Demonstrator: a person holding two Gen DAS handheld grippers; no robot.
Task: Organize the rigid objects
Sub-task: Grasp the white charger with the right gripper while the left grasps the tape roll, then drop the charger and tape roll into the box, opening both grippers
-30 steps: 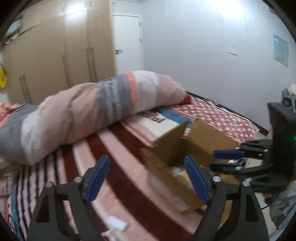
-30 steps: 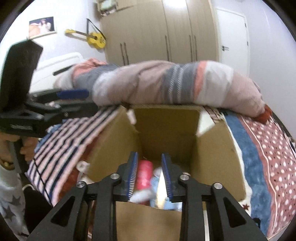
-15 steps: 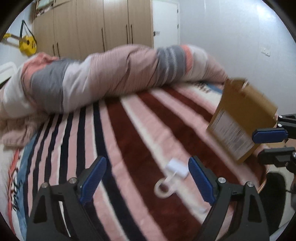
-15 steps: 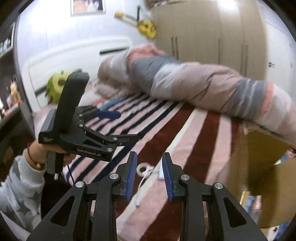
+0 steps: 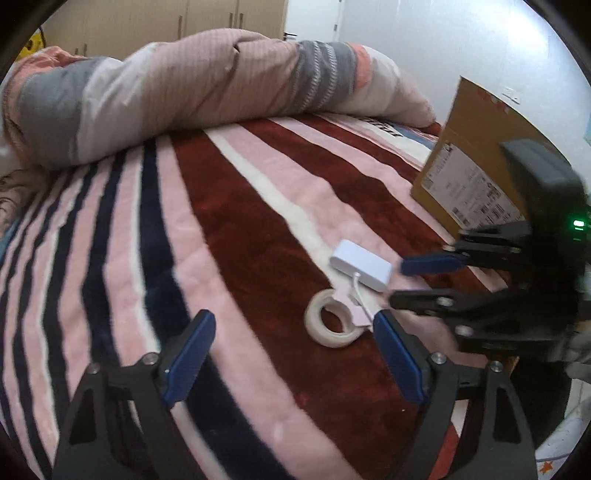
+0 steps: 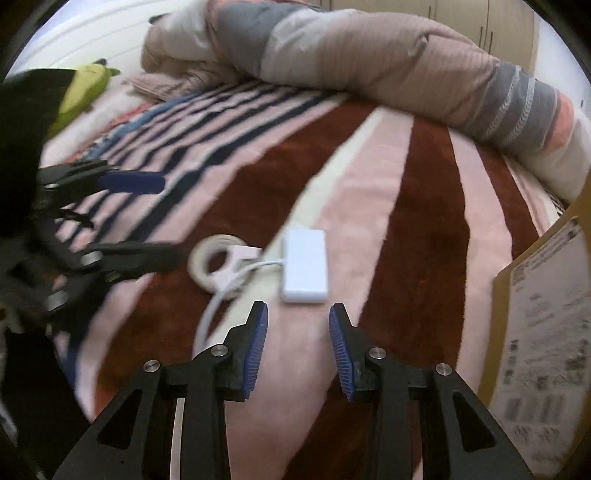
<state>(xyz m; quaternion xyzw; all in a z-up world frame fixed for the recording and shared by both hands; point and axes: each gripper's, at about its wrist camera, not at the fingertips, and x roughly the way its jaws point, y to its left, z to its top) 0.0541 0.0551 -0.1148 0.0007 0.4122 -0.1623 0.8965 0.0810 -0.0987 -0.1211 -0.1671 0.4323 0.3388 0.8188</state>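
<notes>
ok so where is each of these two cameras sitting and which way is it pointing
Left wrist: on the left gripper, looking across the striped bed at the tape roll and white adapter; its own open fingers show.
Right wrist: on the right gripper, aimed down at the white adapter; its own open fingers show.
Shared: tape roll, adapter, cardboard box, rolled duvet, and each other's gripper.

striped blanket on bed, wooden wardrobe, white wall.

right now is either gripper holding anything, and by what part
Nothing is held. The left gripper and right gripper are both open, with the white adapter and tape roll lying untouched.
</notes>
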